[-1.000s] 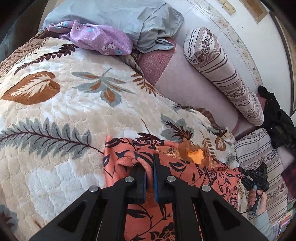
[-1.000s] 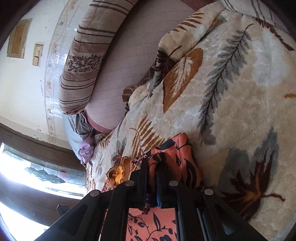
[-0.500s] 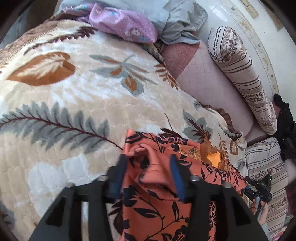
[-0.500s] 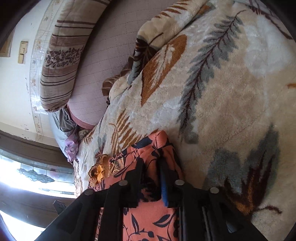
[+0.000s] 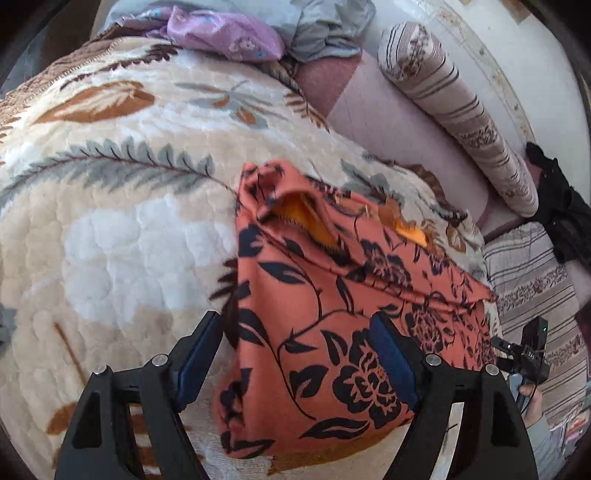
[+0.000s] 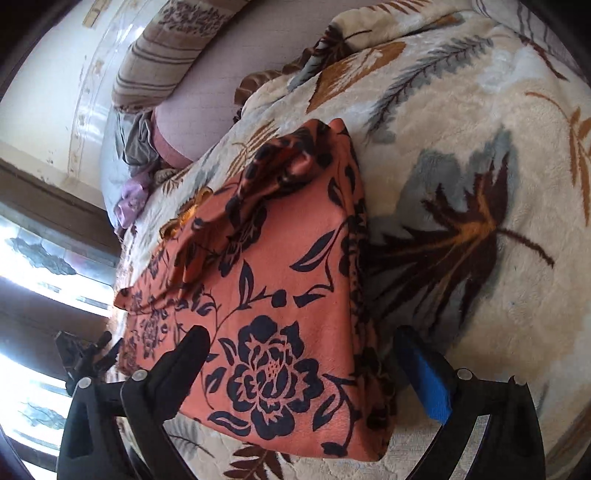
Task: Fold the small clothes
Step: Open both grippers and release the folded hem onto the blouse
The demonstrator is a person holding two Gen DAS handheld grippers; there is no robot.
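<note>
orange floral garment (image 5: pixel 332 314), folded into a rough rectangle, lying on the leaf-print plush blanket (image 5: pixel 110 229). filling the centre of both views, with a loose upper flap toward 12 o'clock in the left view, gaping to show yellow lining (image 5: pixel 303 218).

left gripper (image 5: pixel 295 354) spread wide, straddling the near edge, holding nothing. right gripper (image 6: pixel 306 373) likewise spread wide, pinching nothing, over the near corner in the right view, blue pad (image 6: pixel 428 384) at 4 o'clock.

risks, judged from here: top flap likely to spring back, being puffed and uncreased; soft pile underneath giving no firm base for pressing a crease. a careless re-grasp liable to catch only the top layer and drag the stack askew. thick layered edge at 3 o'clock in the right view prone to sliding apart if nudged sideways. open fingers sweeping low could snag the blanket's pile along with the cloth.

materials: thin, matte, drapey cloth with dark navy flowers and vines on orange; soft rolled folds, no sharp edges. blanket deep, quilted, fuzzy, cream with grey and brown leaves. striped bolster pillow (image 5: pixel 461 110) at 1 o'clock in the left view, cylindrical and firm-looking; crumpled lilac cloth (image 5: pixel 229 33) and grey cloth (image 5: pixel 325 29) heaped at 12 o'clock.
</note>
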